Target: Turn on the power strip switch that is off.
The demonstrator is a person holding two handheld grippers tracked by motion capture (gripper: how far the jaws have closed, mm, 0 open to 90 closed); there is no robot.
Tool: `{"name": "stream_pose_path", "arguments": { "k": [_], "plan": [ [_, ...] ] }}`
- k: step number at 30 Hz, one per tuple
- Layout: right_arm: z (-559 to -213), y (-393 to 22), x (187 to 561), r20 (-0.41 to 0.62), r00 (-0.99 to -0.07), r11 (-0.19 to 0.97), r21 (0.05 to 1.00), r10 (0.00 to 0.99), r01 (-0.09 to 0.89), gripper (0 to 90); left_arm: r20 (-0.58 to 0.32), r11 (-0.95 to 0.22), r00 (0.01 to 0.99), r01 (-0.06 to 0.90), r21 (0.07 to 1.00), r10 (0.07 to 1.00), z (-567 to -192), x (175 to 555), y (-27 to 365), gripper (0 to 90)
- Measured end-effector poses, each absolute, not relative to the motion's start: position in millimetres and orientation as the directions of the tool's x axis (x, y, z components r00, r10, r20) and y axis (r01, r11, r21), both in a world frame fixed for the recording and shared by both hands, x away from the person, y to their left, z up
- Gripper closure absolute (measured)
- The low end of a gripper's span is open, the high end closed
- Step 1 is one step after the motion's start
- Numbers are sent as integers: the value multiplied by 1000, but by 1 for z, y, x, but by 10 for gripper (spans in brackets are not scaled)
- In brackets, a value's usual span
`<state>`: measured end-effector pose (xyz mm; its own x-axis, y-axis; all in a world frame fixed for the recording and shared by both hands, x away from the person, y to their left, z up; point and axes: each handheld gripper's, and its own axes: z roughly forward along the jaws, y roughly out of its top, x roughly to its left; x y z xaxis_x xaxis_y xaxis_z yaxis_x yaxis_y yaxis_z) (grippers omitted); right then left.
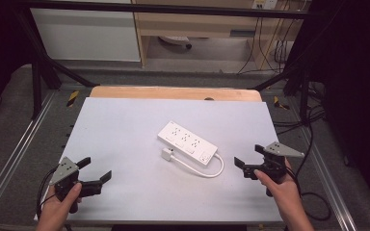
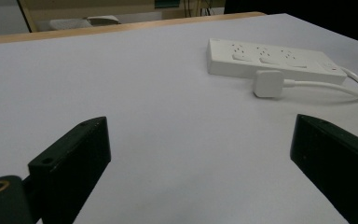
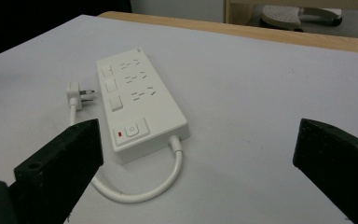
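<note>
Near the middle of the white-topped bench (image 1: 125, 130) lies a white plastic power strip (image 1: 187, 142), set slantwise, its short white cable (image 1: 204, 169) looping back to a white plug (image 1: 167, 154) that rests just beside the strip's long side. From the high view, the left tongs (image 1: 96, 169) sit near the front left corner and the right tongs (image 1: 250, 155) near the front right, both wide apart, holding nothing, each well apart from the strip. The right gripper view adds what the high view blurs: three rocker switches, a power button with a small red mark (image 3: 120, 135), and the plug's metal pins. The left gripper view shows the plug's flat back (image 2: 269, 83). Beyond the bench, a wooden edge (image 1: 173, 92) and dark cables on the floor (image 1: 265, 53).
</note>
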<state>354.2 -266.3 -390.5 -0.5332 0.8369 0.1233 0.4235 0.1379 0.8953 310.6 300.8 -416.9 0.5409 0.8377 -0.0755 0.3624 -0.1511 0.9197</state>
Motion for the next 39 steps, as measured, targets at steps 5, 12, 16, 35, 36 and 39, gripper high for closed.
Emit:
{"name": "stream_pose_path", "arguments": {
  "k": [5, 12, 16, 35, 36, 39],
  "plan": [
    [-387, -264, 357, 128, -537, 133, 897, 834, 421, 20, -77, -150, 541, 365, 919, 838, -417, 311, 300, 51],
    [-380, -262, 362, 122, -542, 137, 901, 831, 412, 22, -78, -151, 542, 366, 918, 837, -417, 311, 300, 51],
    [-377, -261, 364, 122, -545, 136, 902, 829, 409, 24, -78, -152, 543, 366, 918, 836, -417, 311, 300, 51],
    [-371, -242, 380, 97, -577, 170, 905, 811, 391, 24, -76, -158, 550, 365, 917, 832, -418, 311, 300, 51],
    [-371, -241, 381, 96, -578, 172, 904, 811, 392, 24, -76, -158, 550, 365, 917, 832, -418, 311, 300, 51],
    [-372, -239, 382, 97, -581, 174, 903, 808, 393, 25, -74, -159, 547, 365, 917, 834, -418, 311, 300, 51]
  ]
}}
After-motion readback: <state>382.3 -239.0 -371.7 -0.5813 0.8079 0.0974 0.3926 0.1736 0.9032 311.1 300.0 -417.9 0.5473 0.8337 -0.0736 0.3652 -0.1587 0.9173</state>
